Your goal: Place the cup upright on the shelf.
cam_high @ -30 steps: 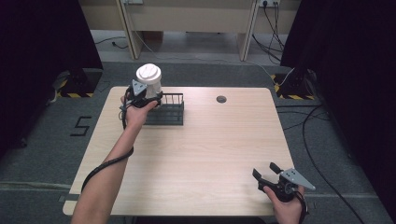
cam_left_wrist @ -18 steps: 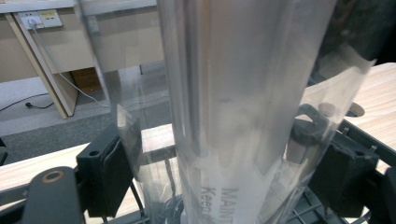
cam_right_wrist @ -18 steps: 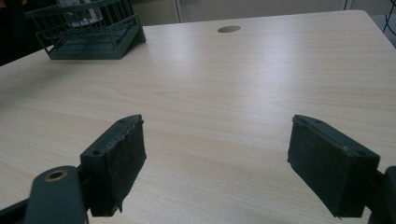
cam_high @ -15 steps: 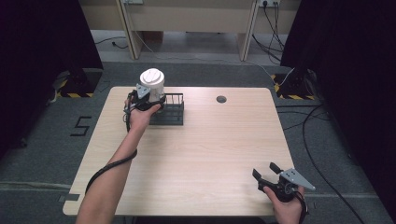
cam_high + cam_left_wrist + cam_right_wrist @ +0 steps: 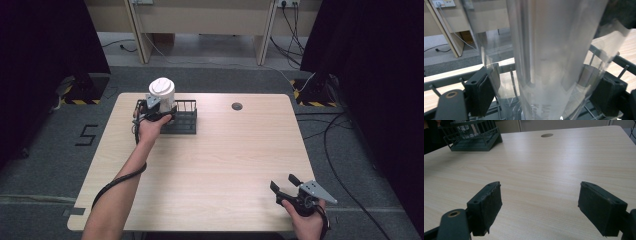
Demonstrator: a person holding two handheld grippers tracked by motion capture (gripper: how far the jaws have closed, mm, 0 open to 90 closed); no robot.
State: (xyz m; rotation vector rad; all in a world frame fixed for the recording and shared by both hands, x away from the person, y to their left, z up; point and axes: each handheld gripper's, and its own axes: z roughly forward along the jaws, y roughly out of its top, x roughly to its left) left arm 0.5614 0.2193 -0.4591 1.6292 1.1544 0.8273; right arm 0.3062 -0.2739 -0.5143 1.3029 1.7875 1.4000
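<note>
A clear plastic container with a white round lid stands upright over the left end of a dark wire rack at the table's far left. My left gripper is shut on the container's lower part. In the left gripper view the see-through container sits between both pads, with the rack's bars below and behind it. My right gripper rests open near the front right edge, nothing between its pads. The rack lies far off in the right gripper view.
The light wooden table has a round dark grommet at its far middle. Wooden furniture legs and cables stand on the floor beyond the far edge. Dark curtains flank both sides.
My left gripper has carried the container slightly right and lower, onto the rack's left end. The right gripper has not moved.
</note>
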